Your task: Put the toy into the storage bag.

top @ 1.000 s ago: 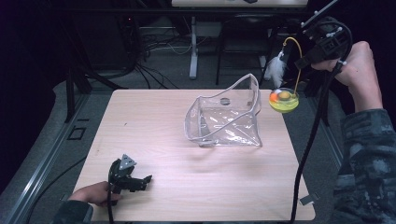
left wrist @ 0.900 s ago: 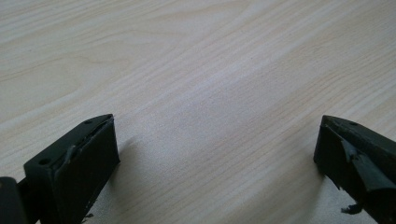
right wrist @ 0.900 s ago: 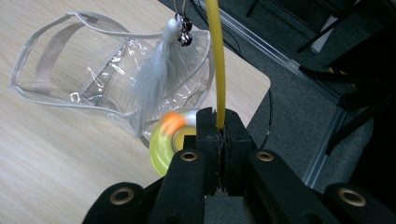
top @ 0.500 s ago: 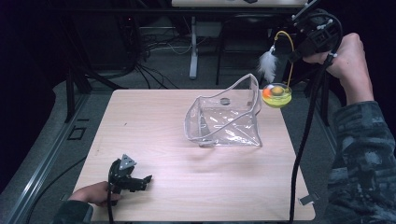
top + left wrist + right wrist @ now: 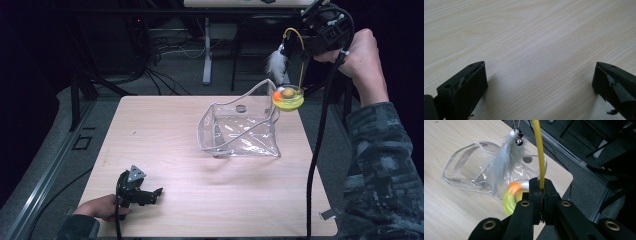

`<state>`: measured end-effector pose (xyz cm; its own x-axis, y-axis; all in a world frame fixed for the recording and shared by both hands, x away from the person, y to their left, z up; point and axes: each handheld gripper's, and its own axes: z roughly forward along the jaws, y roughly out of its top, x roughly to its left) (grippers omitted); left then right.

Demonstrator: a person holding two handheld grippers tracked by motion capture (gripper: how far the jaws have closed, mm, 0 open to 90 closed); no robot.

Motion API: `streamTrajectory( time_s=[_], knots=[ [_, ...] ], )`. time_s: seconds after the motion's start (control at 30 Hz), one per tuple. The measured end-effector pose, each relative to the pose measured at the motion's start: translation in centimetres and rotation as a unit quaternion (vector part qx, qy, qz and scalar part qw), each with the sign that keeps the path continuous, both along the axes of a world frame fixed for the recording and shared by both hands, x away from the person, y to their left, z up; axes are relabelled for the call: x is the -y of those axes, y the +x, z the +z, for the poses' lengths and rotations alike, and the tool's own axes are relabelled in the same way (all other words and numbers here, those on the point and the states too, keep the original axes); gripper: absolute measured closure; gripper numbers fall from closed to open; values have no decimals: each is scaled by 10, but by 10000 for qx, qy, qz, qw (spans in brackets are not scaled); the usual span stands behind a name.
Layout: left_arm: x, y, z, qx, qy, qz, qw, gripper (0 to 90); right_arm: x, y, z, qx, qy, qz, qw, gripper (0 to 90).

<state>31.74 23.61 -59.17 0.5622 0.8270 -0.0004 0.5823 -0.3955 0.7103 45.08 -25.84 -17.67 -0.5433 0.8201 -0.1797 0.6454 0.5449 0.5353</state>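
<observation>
A pale wooden worktop is seen from above, and a clear plastic pouch with a zip rim and a strap is set on it, toward the far right part; every other place here is given relative to that pouch. The pouch is judged light, soft and slippery, so it is likely to slide or fold if pushed, and nothing can be made out inside it, though glare on the film hides part of the interior. A cat toy is held in the air just above the pouch's far right corner: a thin yellow wand is pinched between the closed jaws of the right tongs, with a round yellow-green base carrying an orange ball hanging at its lower end and a white feather with small bells dangling beside it. The toy is judged very light, the wand springy, the feather delicate; the wand is the sensible place for a grip, as is done now. A move into the pouch's open mouth seems the likely aim. The left tongs are rested well apart from the pouch, at the near left of the worktop, with jaws spread wide and nothing between them.
</observation>
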Motion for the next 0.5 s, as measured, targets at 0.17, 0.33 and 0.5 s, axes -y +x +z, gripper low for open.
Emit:
streamTrajectory(
  time_s=[0.17, 0.33, 0.5],
  knots=[
    [0, 0, 0, -4, -1, -2, 10000, 0, -8, 2, 0, -9, -24, 65, 10000, 882],
    [0, 0, 0, -1, 0, -1, 10000, 0, -19, 5, 2, 10, 12, 142, 9999, 882],
    [0, 0, 0, -4, 1, -2, 10000, 0, -31, 7, 0, 9, 51, 204, 9998, 882]
  ],
)
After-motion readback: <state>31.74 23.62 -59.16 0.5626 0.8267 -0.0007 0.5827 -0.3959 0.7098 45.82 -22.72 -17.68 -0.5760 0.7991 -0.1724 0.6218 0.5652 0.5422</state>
